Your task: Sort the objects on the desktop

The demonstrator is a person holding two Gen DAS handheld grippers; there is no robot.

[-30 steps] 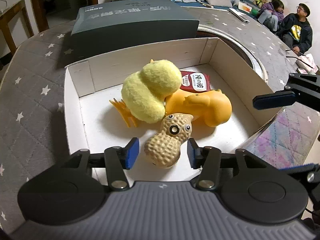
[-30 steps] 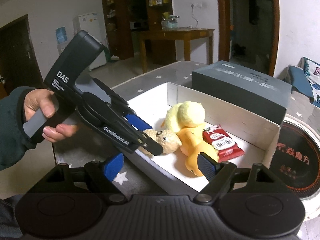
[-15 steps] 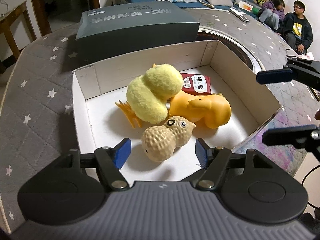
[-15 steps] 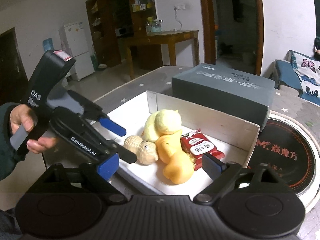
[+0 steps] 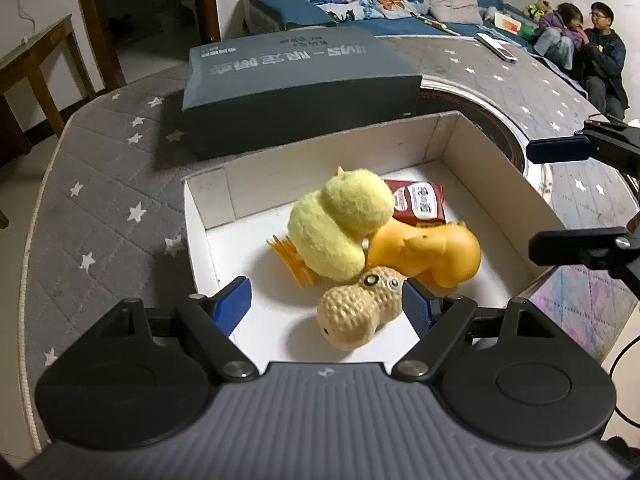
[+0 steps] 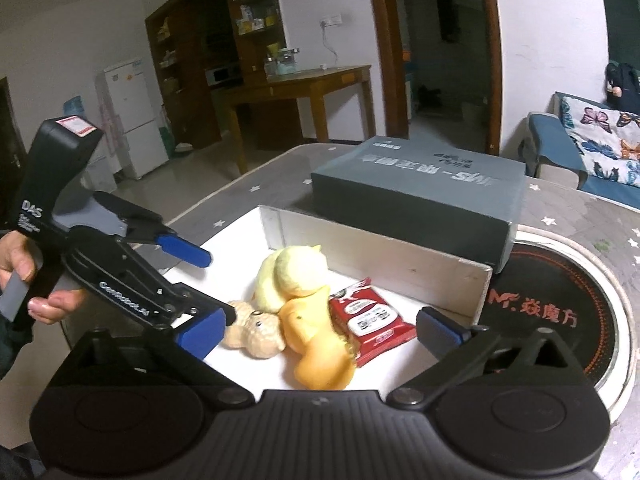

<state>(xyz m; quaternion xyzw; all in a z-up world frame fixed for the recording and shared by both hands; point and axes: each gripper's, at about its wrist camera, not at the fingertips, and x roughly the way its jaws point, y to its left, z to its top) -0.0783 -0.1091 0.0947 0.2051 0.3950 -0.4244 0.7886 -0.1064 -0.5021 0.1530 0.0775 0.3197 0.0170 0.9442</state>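
Observation:
A white cardboard box [image 5: 496,168] [image 6: 380,244] holds a tan peanut toy [image 5: 358,310] [image 6: 254,330], a fluffy yellow chick [image 5: 340,228] [image 6: 294,274], an orange rubber duck [image 5: 432,254] [image 6: 316,340] and a red snack packet [image 5: 418,202] [image 6: 370,320]. My left gripper [image 5: 326,306] is open and empty, its blue pads either side of the peanut, above the box's near edge. It shows in the right wrist view [image 6: 198,288]. My right gripper [image 6: 320,332] is open and empty at the box's right side, also in the left wrist view [image 5: 560,196].
A dark grey lidded box [image 5: 296,80] [image 6: 420,196] lies just behind the white box. A round black hob plate [image 6: 560,304] is set in the grey star-patterned tabletop [image 5: 100,208]. Two people [image 5: 580,36] sit by a sofa beyond.
My left gripper has let go of the peanut, opened wide and drawn back. The peanut now lies on its side in the box. The right gripper has shifted and opened wider.

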